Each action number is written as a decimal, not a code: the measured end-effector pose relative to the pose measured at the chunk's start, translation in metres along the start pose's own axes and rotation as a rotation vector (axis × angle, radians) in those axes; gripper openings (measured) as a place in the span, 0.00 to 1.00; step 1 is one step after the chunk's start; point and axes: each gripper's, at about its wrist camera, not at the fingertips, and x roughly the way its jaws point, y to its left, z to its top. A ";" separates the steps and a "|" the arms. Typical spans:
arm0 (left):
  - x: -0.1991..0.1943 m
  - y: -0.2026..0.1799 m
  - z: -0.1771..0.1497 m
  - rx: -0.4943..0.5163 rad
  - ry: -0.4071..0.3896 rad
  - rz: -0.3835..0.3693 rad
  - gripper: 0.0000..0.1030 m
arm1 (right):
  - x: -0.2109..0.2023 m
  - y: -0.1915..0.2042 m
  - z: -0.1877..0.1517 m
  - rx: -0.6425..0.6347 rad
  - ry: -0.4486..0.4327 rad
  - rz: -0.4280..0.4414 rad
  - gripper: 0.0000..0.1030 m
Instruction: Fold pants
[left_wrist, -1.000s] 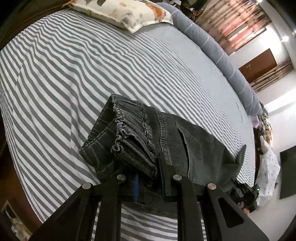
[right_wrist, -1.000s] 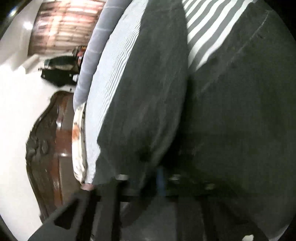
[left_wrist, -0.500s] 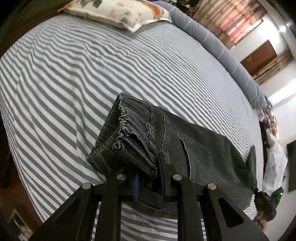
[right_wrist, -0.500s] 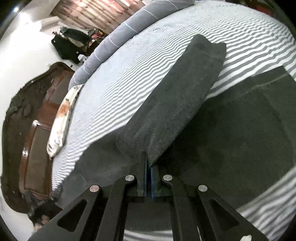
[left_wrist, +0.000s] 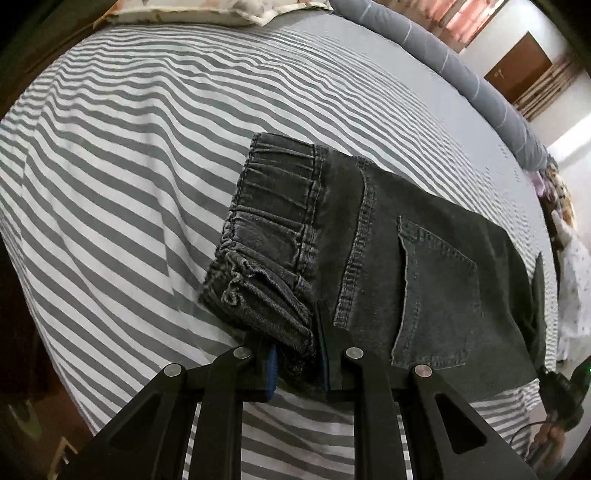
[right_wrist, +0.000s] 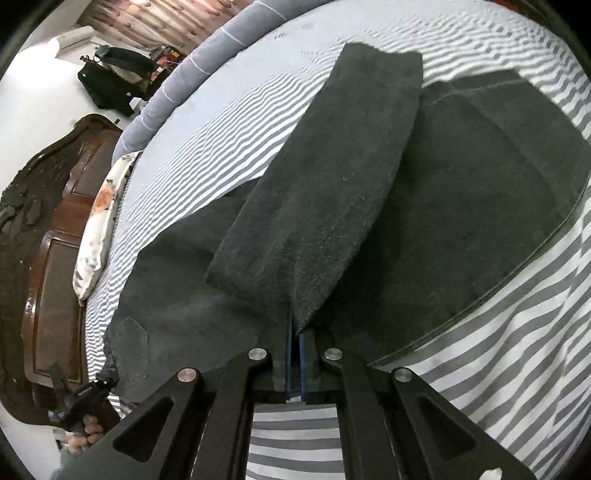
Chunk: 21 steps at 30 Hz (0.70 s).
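The waistband end of the pants (left_wrist: 388, 258) now lies flatter on the bed (left_wrist: 147, 166) than it did a second ago, when it was bunched up and lifted. In the right view, the leg end has swung from a dark blur close to the camera to a clear flap held above the rest of the pants.

The left gripper (left_wrist: 297, 363) is a little open and pinches the thick waistband at its near edge. The right gripper (right_wrist: 293, 363) is squeezed almost fully shut on a thin corner of the leg end (right_wrist: 321, 206), which hangs over the flat part of the pants.

The step looks like folding the legs over toward the waist. Next, I think the right gripper must carry the leg end across and lay it down even with the waistband, while the left one keeps that end in place.

The pants lie near the front edge of the bed, on a sheet with grey and white stripes. A flowered pillow (left_wrist: 221, 9) sits far off by a dark wood headboard (right_wrist: 48, 229). A long grey bolster (left_wrist: 461, 77) runs along the far side. Curtains (right_wrist: 155, 18) and a brown door (left_wrist: 517, 70) are farther back.
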 end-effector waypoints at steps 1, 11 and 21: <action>-0.001 0.000 -0.001 0.000 -0.005 -0.008 0.17 | -0.002 0.002 0.000 -0.006 -0.008 -0.008 0.02; 0.004 -0.008 -0.002 0.048 -0.003 0.053 0.19 | 0.023 -0.014 -0.006 0.041 0.084 -0.043 0.03; -0.034 -0.049 -0.028 0.188 -0.036 0.174 0.33 | 0.015 -0.024 0.012 0.087 0.099 0.109 0.11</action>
